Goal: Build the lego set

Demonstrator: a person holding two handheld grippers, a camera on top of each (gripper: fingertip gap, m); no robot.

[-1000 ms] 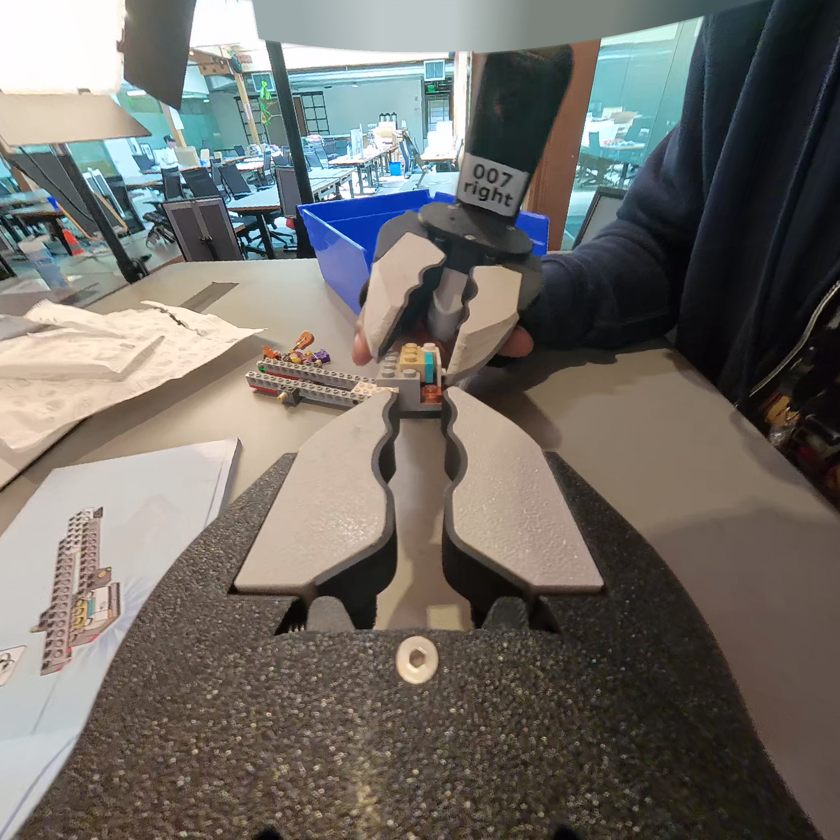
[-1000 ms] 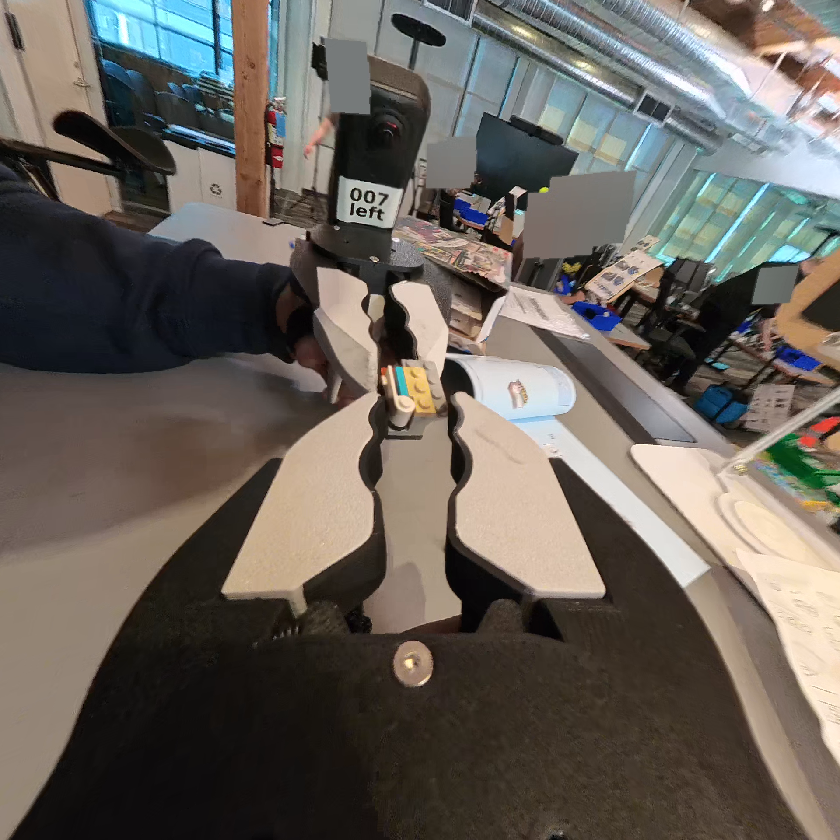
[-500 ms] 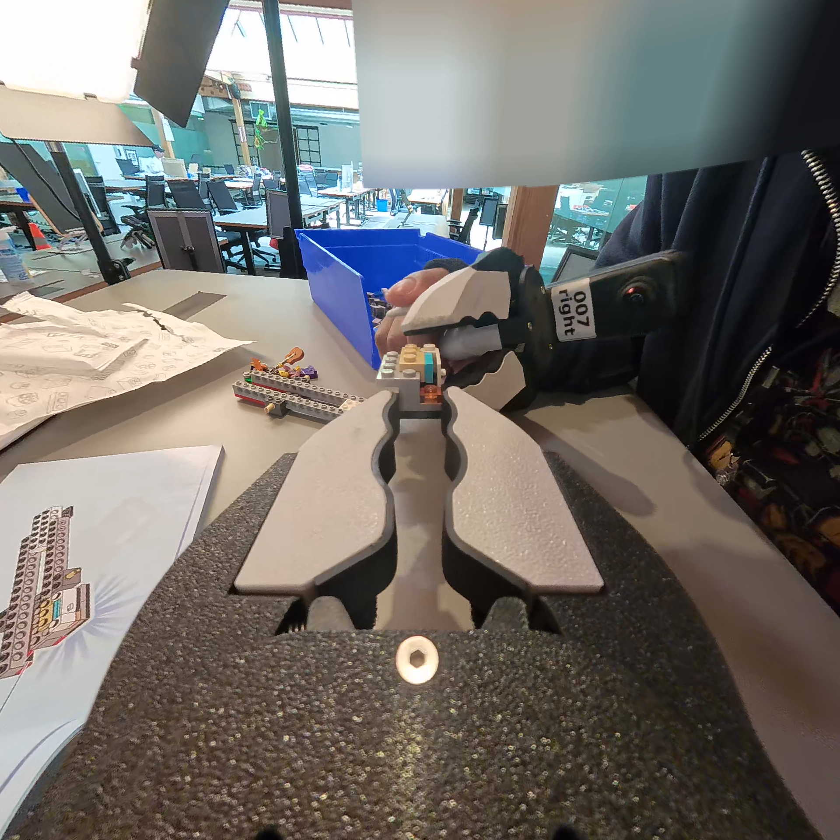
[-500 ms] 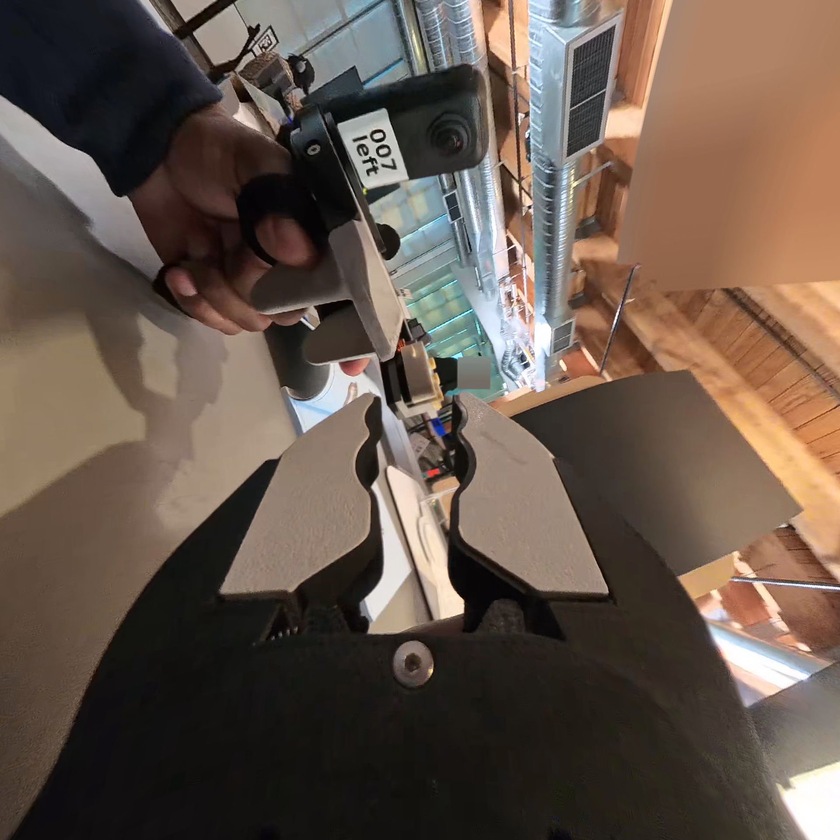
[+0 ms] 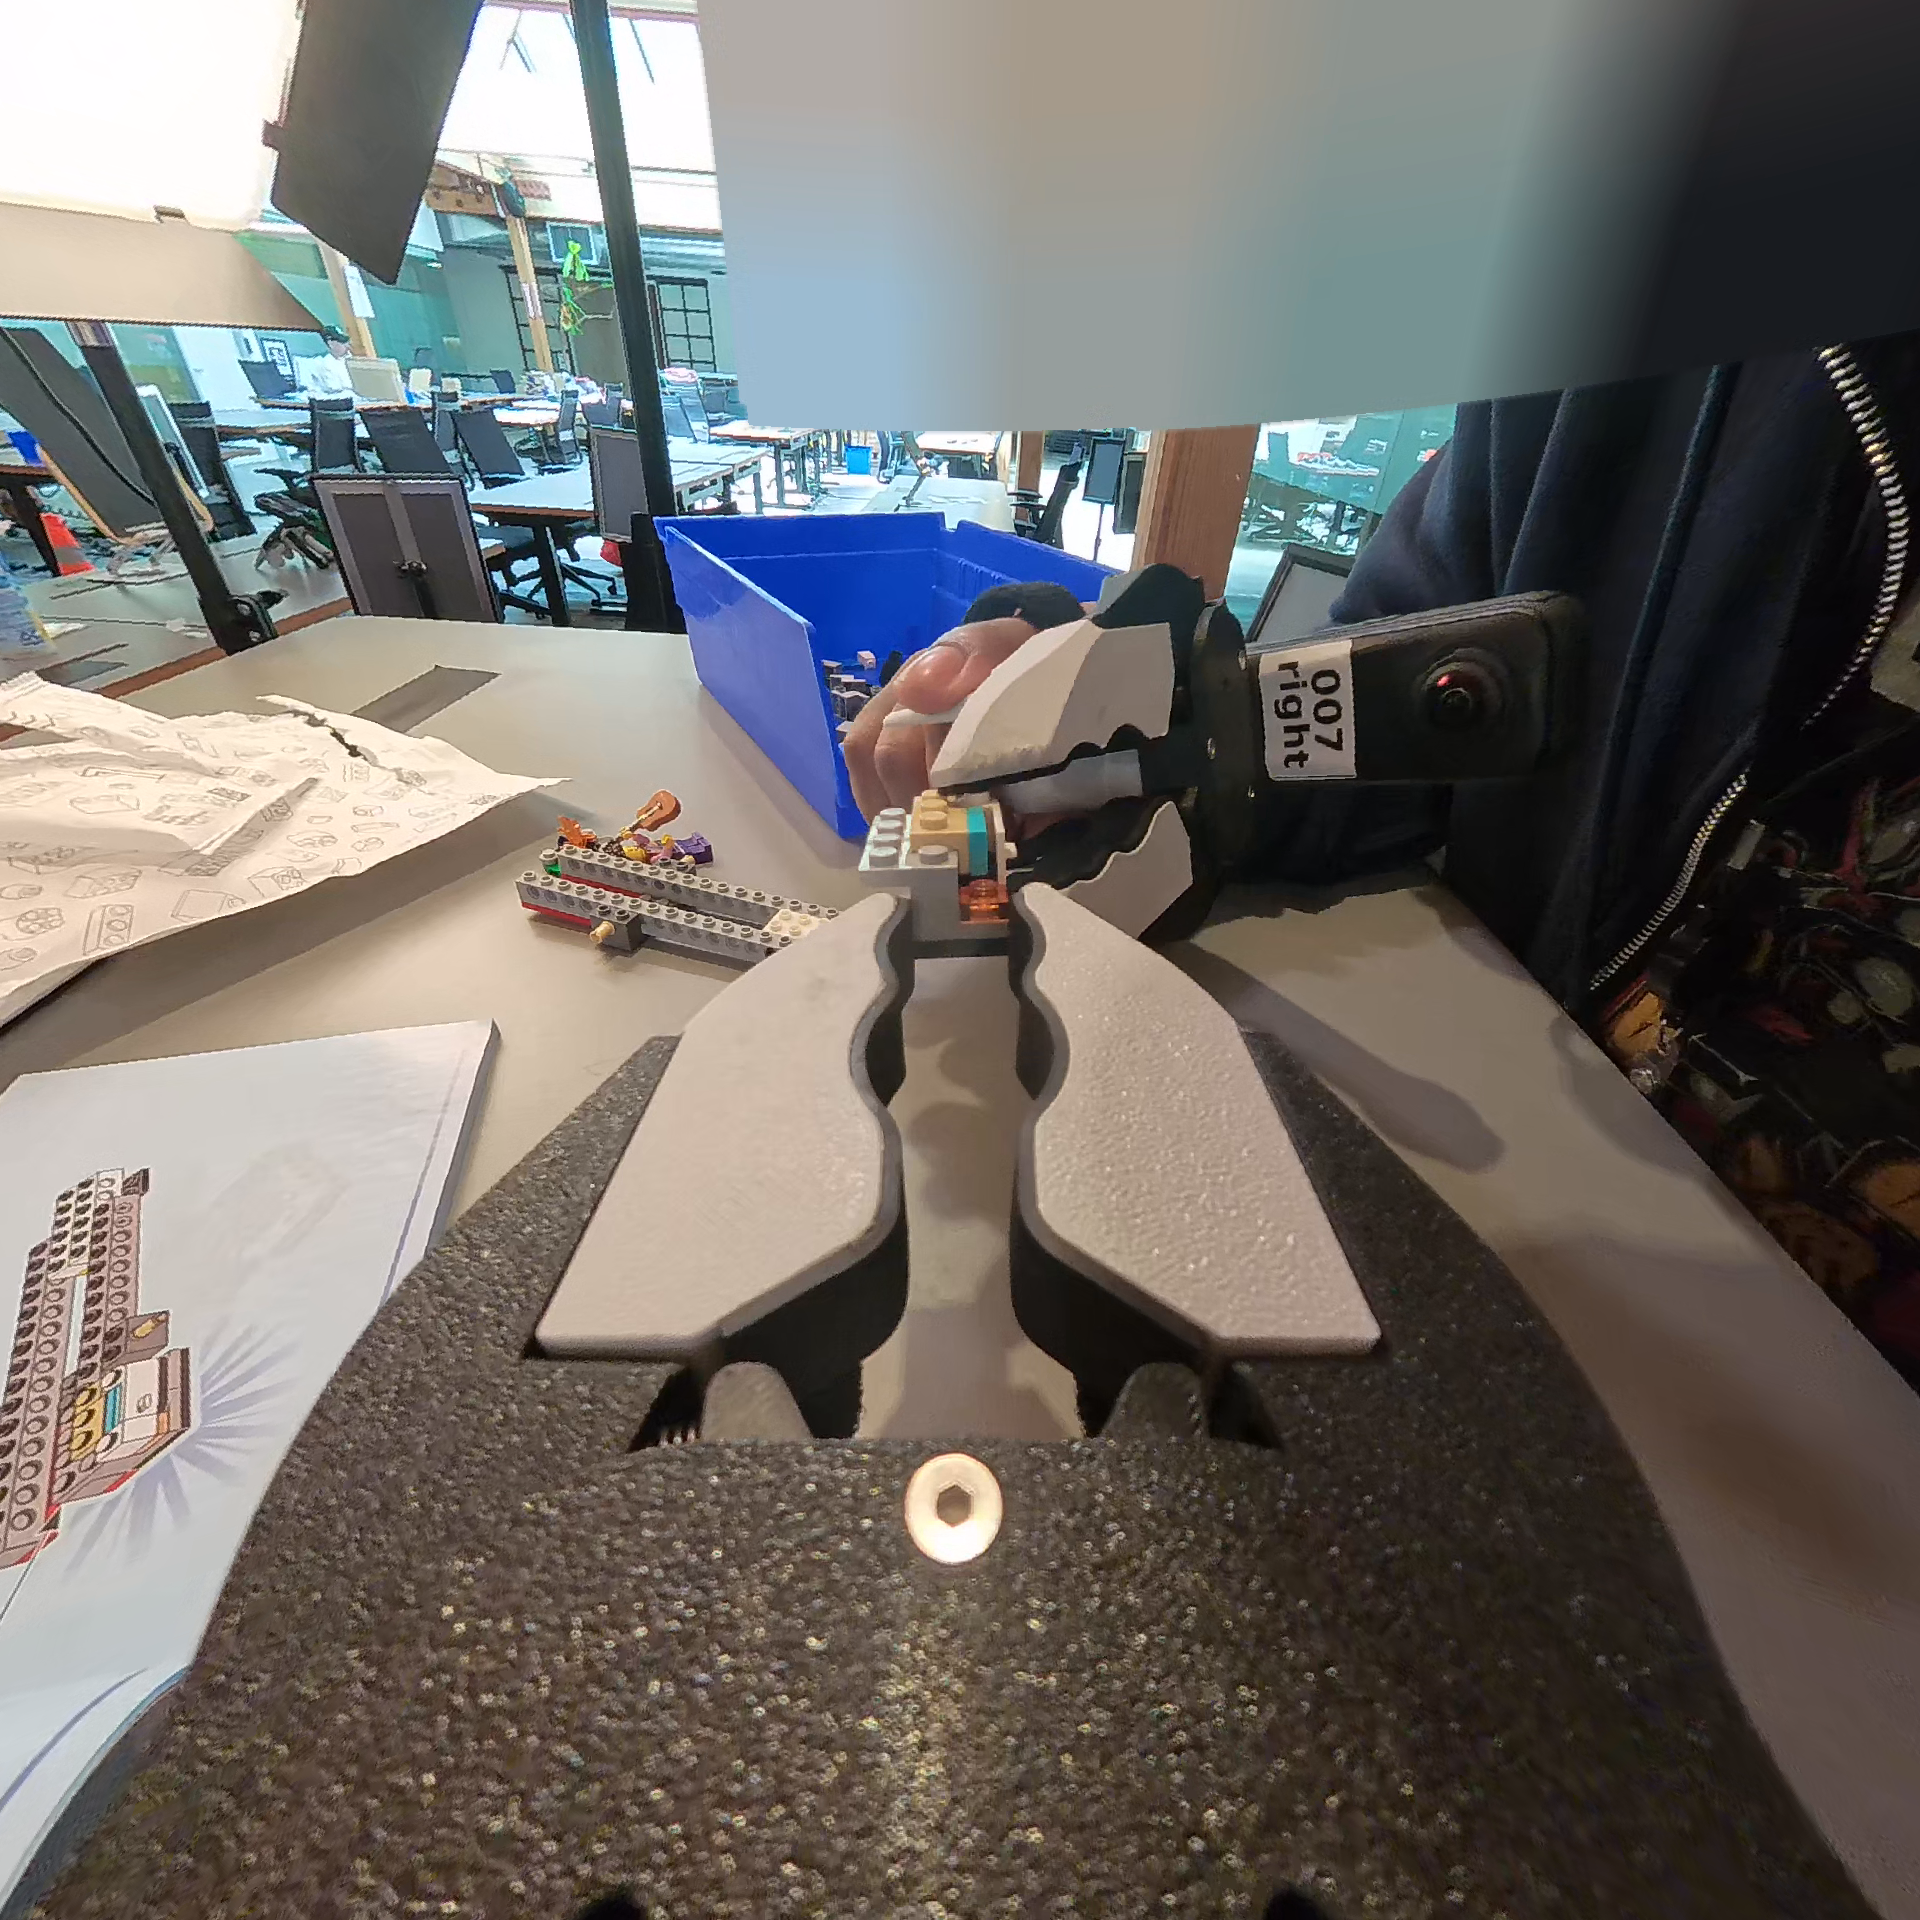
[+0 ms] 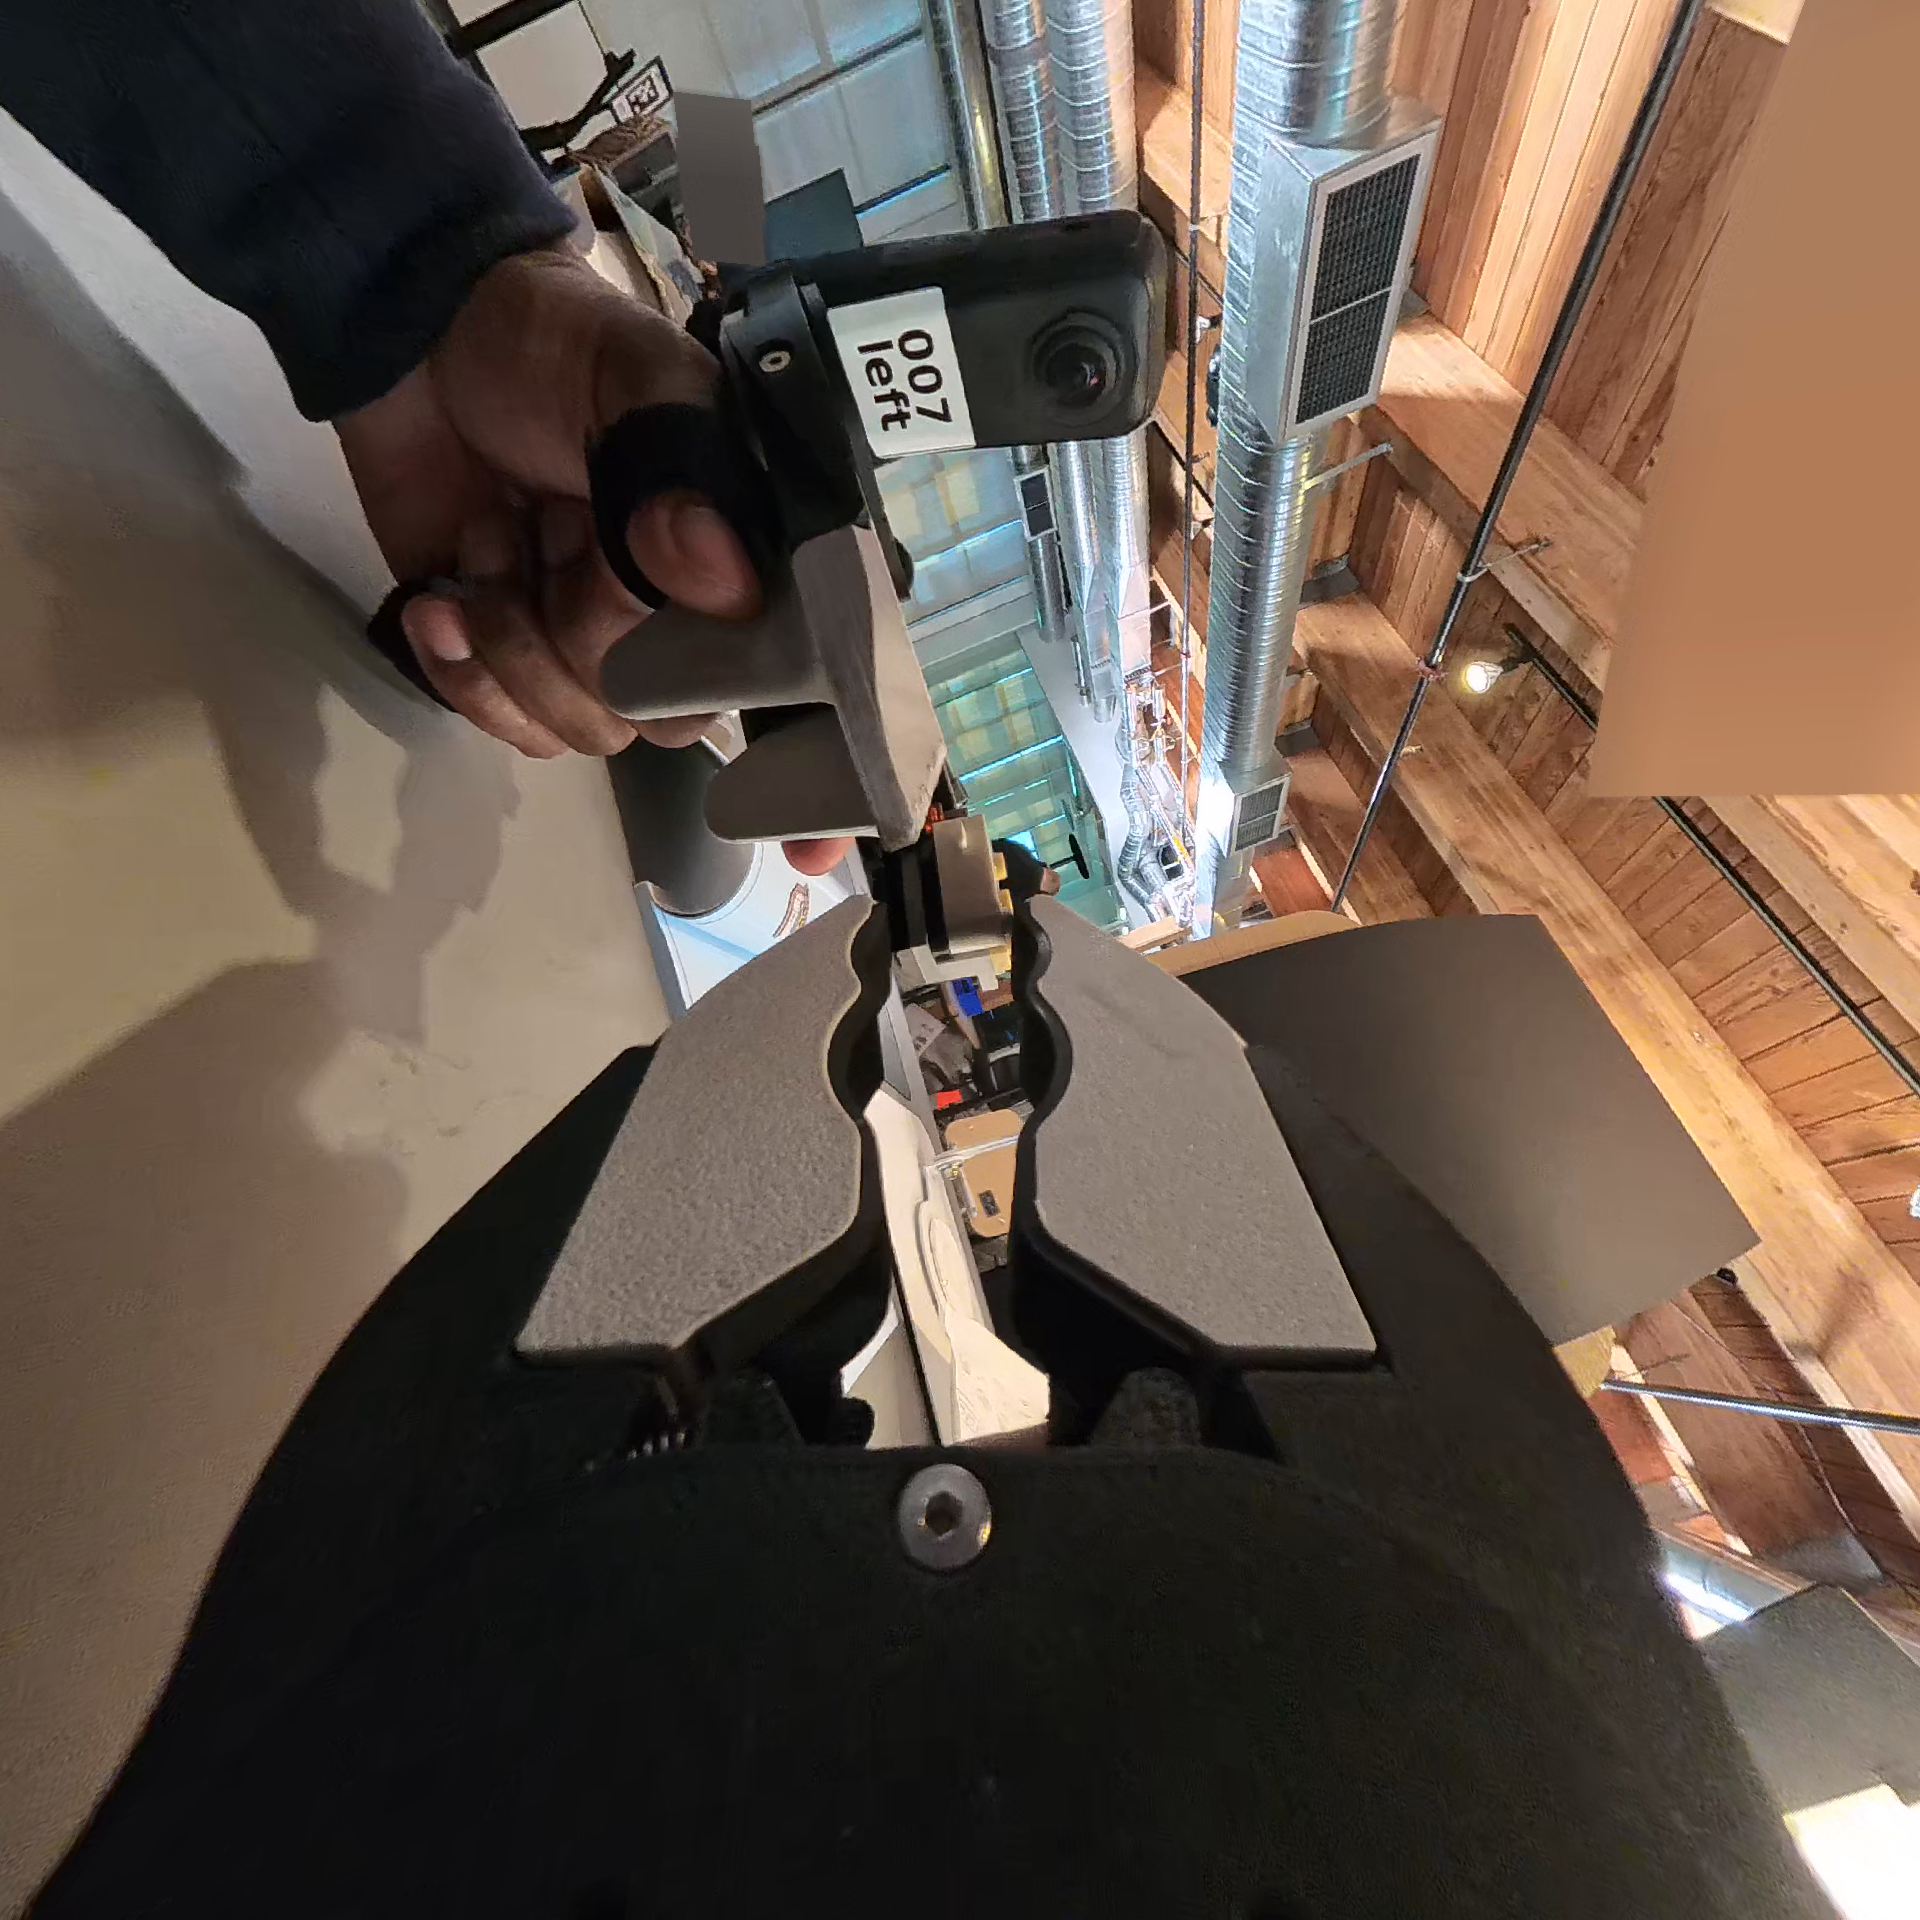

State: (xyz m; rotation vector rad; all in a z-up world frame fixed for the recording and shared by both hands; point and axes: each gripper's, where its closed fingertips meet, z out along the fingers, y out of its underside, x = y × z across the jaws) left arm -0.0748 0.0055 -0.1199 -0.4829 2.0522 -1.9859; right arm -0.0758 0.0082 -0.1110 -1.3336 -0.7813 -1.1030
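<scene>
Grey scalloped claw fingers [image 5: 790, 1122] on black foam bodies, silver screw [image 5: 953, 1507], navy sleeve [image 6: 260, 156].

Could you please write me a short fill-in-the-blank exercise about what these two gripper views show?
1. The left gripper is clamped on a small multicoloured brick assembly with a grey base, held above the ____ table.
2. Behind the assembly stands an open plastic bin coloured ____.
3. The long grey studded brick strip lies ____ the table.

Missing words: grey; blue; on
</scene>
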